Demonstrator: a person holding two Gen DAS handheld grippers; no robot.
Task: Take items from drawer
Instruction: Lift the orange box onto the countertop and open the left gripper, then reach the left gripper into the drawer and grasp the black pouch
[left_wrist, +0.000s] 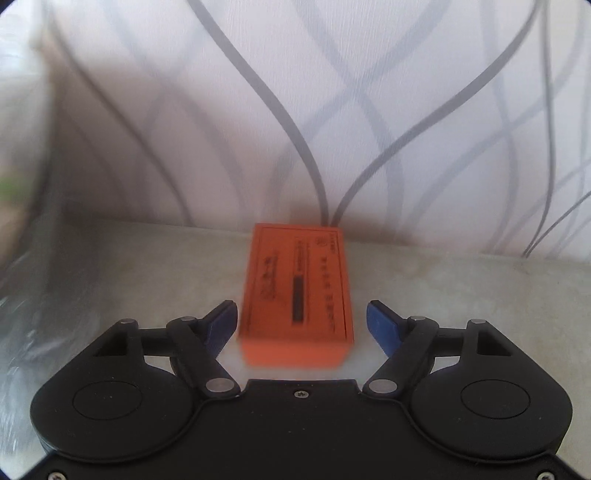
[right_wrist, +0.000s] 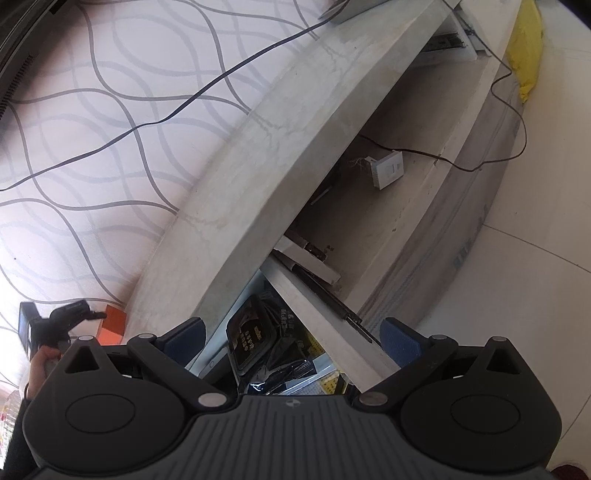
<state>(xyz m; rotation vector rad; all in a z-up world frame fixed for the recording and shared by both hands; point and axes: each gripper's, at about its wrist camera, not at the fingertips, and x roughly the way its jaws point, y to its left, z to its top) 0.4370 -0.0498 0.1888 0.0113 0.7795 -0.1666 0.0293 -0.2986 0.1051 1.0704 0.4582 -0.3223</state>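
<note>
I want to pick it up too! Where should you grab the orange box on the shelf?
Probably its two long sides, coming from the near short end. The orange box lies flat, pointing lengthwise away, narrow enough to fit between the left gripper fingers either side.

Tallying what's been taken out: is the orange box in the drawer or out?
Out. The orange cardboard box lies flat on the grey stone countertop against the wall.

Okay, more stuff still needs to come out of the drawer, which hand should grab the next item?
Right, probably. The right gripper hangs open directly over the open drawer, with black packets between its fingers. The left gripper is up on the countertop, its fingers either side of the orange box.
</note>
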